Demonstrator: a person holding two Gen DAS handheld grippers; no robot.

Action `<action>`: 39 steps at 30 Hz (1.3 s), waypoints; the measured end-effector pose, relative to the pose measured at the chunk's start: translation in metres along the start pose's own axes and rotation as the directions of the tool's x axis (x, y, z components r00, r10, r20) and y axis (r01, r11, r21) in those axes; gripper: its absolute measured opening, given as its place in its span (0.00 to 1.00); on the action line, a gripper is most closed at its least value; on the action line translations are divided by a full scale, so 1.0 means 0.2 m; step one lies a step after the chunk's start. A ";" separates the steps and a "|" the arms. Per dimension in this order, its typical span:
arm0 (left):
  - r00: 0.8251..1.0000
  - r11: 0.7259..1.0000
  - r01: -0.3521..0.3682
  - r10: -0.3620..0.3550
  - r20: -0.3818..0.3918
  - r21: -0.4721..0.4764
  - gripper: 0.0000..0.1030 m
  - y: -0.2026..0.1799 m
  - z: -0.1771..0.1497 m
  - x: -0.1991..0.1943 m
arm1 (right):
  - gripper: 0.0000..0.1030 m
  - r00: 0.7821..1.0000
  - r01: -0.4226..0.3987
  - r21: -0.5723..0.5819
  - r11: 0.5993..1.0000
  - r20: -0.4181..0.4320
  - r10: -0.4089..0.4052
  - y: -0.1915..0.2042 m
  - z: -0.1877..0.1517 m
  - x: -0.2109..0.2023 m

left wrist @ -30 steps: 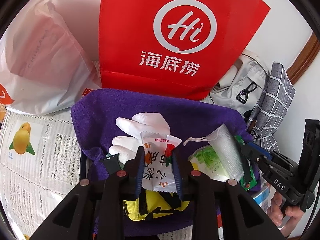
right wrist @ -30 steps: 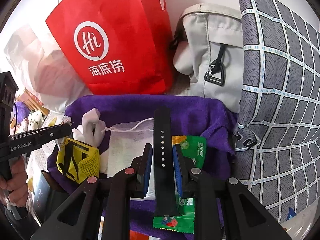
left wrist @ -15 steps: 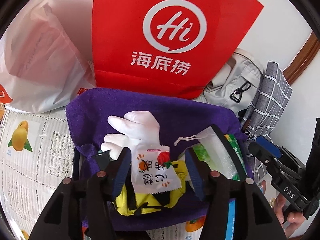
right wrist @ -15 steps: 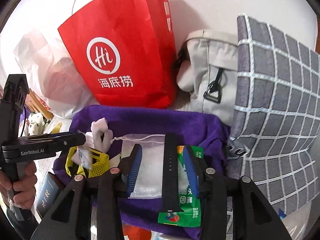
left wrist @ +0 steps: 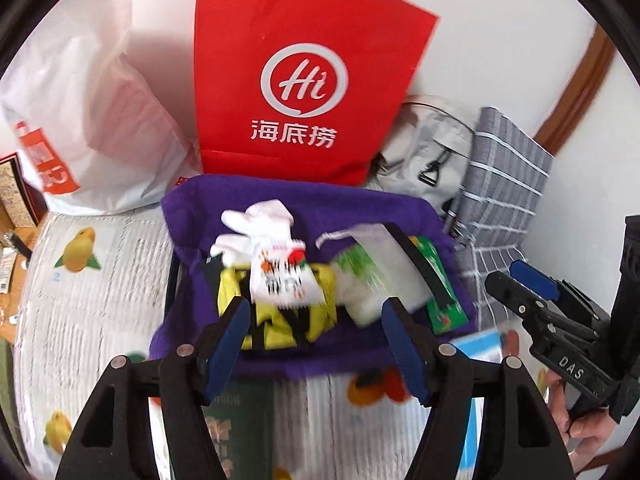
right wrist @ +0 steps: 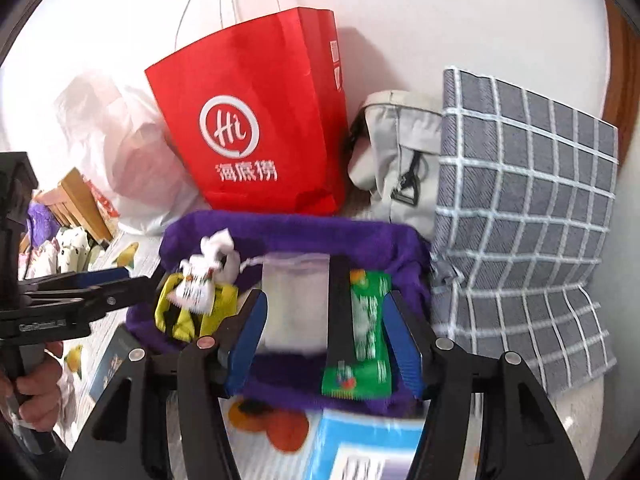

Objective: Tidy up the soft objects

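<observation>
A purple cloth-lined bin [left wrist: 280, 196] holds a white glove [left wrist: 260, 220], a white snack packet [left wrist: 284, 280] on a yellow mesh bag [left wrist: 276, 324], a white drawstring pouch [left wrist: 384, 264], a black strap [left wrist: 420, 268] and a green packet [left wrist: 442, 304]. My left gripper [left wrist: 315, 310] hovers above the near side of the bin, its jaws opening, nothing pressed between them. My right gripper [right wrist: 326, 310] hangs over the black strap [right wrist: 338, 300] and green packet [right wrist: 368, 320], jaws opening too, pads clear of both. Each gripper shows in the other's view: right gripper [left wrist: 520, 280], left gripper [right wrist: 132, 280].
Behind the bin stand a red paper bag [left wrist: 304, 92], a white plastic bag [left wrist: 100, 120], a grey backpack [right wrist: 396, 160] and a grey checked cushion [right wrist: 520, 220]. A green booklet [left wrist: 236, 420] and a blue box [right wrist: 368, 440] lie on the printed table cover near me.
Both grippers opened and drew back and up from the bin. The left one let go of the snack packet, the right one let go of the black strap; both items lie in the bin.
</observation>
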State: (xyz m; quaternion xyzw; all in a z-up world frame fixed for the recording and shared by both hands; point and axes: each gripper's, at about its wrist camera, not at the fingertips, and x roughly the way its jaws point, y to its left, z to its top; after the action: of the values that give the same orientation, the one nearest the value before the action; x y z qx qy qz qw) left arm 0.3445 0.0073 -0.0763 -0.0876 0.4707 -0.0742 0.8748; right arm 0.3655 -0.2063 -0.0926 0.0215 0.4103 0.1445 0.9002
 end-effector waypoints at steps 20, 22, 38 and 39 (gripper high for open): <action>0.986 0.995 -0.093 0.090 0.141 0.019 0.89 -0.14 -0.73 -0.75 | 1.00 0.979 0.181 0.012 0.983 0.092 -0.182 0.25 -0.67 -0.91; 0.984 0.994 -0.105 0.101 0.146 0.021 0.90 -0.15 -0.79 -0.81 | 1.00 0.980 0.177 0.022 0.984 0.089 -0.178 0.27 -0.72 -0.96; 0.964 0.985 -0.140 0.113 0.240 0.097 0.90 -0.28 -1.10 -1.17 | 1.00 0.974 0.180 0.049 0.983 0.132 -0.185 0.40 -1.02 -1.35; 0.963 0.985 -0.143 0.115 0.244 0.098 0.90 -0.29 -1.10 -1.18 | 1.00 0.974 0.178 0.053 0.983 0.136 -0.184 0.40 -1.02 -1.36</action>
State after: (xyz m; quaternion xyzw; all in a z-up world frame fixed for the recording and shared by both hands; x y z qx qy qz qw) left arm 0.0293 -0.0173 0.0081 -0.0145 0.3623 -0.0328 0.9314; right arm 0.0252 -0.2211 -0.0160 0.0124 0.3491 0.0518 0.9356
